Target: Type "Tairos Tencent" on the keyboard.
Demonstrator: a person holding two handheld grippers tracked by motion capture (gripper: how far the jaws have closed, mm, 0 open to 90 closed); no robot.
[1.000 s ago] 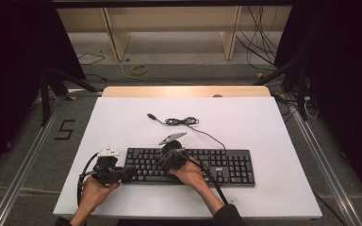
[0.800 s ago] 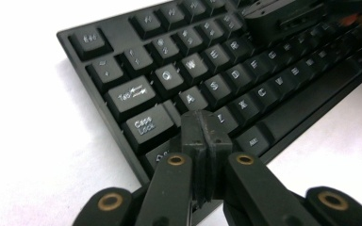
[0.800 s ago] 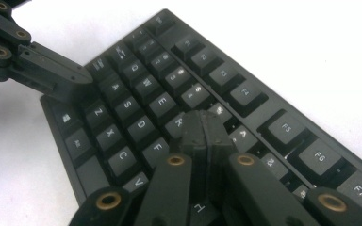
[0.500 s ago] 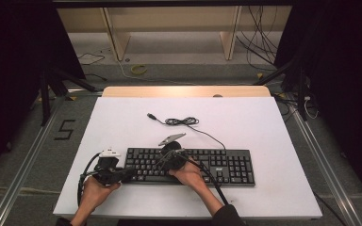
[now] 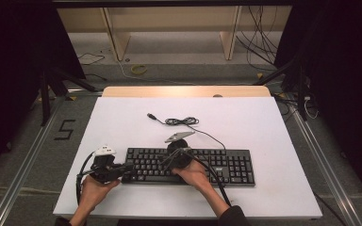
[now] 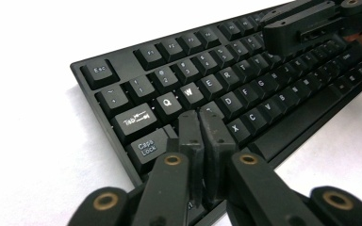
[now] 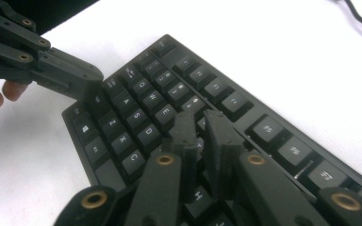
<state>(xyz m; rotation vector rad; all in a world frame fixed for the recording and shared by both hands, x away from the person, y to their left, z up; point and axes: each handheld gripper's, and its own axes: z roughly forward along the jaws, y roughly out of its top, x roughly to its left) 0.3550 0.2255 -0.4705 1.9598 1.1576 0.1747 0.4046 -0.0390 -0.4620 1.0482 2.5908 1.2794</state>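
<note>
A black keyboard (image 5: 217, 165) lies near the front of the white table (image 5: 273, 127). My left gripper (image 5: 128, 168) is at the keyboard's left end. Its jaws are shut and empty, with the tips (image 6: 199, 117) over the keys beside Caps Lock (image 6: 147, 147). My right gripper (image 5: 166, 163) hovers over the left-middle keys. Its jaws have just been opening; a narrow slit parts the tips (image 7: 201, 118) and nothing is between them. The other gripper (image 7: 78, 77) shows at the upper left of the right gripper view. The right gripper (image 6: 301, 26) shows at the top right of the left gripper view.
The keyboard's black cable (image 5: 181, 121) lies coiled behind it and ends in a USB plug (image 5: 150, 115). A wooden strip (image 5: 184, 91) runs along the table's far edge. Metal rails (image 5: 23, 160) flank the table, and shelving stands beyond it.
</note>
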